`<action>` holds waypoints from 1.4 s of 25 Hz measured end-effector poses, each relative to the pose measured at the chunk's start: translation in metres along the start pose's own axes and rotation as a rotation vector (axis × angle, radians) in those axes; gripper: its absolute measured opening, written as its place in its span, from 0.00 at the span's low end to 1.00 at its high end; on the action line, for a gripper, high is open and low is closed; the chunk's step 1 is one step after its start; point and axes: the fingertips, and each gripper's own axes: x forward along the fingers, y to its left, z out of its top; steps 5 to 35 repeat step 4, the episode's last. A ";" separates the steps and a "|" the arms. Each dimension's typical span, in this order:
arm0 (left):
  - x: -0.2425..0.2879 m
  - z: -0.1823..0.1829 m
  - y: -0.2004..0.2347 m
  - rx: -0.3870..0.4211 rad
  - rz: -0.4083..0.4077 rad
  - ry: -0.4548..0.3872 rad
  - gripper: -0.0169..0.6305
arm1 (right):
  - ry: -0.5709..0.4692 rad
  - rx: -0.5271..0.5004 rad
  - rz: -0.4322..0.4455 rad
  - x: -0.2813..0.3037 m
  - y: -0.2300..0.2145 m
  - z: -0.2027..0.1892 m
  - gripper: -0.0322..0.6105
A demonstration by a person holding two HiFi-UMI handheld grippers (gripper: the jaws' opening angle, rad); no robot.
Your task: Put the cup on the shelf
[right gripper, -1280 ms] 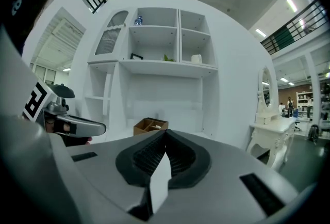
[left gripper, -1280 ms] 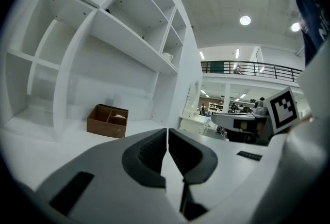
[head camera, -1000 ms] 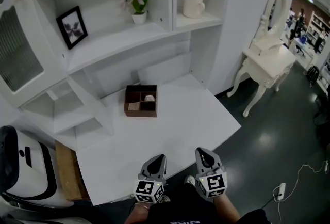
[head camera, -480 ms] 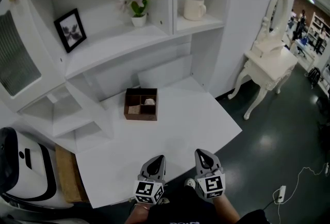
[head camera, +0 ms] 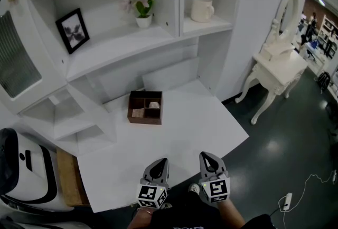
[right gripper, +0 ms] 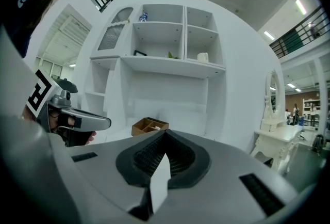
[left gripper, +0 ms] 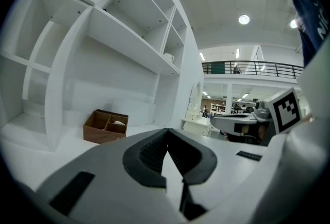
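Left claw (head camera: pixel 160 161) and right claw (head camera: pixel 205 155) stay pressed together, empty; cup (head camera: pixel 202 9) unmoved on shelf (head camera: pixel 211 26).

The head view looks steeply down on the counter (head camera: pixel 182 135) and shelf unit (head camera: pixel 113 43). Both gripper views face forward from counter height, sharing the brown divided box (head camera: pixel 144 107).

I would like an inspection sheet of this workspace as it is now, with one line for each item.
Surface: white desk, with one box on it.
Job's things: cup stands upright on the shelf, in the upper right compartment.
Clutter: brown divided box on the desk; picture frame and potted plant in the compartment to the left.
Grippers: left gripper and right gripper both shut, nothing between the jaws, at the desk's front edge.
Cables: power strip with a thin cable on the floor.
Surroundings: white dressing table, dark floor.
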 end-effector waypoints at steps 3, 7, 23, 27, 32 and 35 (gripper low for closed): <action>0.002 0.002 -0.001 0.006 0.001 -0.005 0.03 | -0.001 -0.010 -0.004 0.002 -0.003 0.001 0.06; 0.003 0.003 -0.002 0.009 0.001 -0.006 0.03 | -0.001 -0.013 -0.007 0.002 -0.004 0.001 0.06; 0.003 0.003 -0.002 0.009 0.001 -0.006 0.03 | -0.001 -0.013 -0.007 0.002 -0.004 0.001 0.06; 0.003 0.003 -0.002 0.009 0.001 -0.006 0.03 | -0.001 -0.013 -0.007 0.002 -0.004 0.001 0.06; 0.003 0.003 -0.002 0.009 0.001 -0.006 0.03 | -0.001 -0.013 -0.007 0.002 -0.004 0.001 0.06; 0.003 0.003 -0.002 0.009 0.001 -0.006 0.03 | -0.001 -0.013 -0.007 0.002 -0.004 0.001 0.06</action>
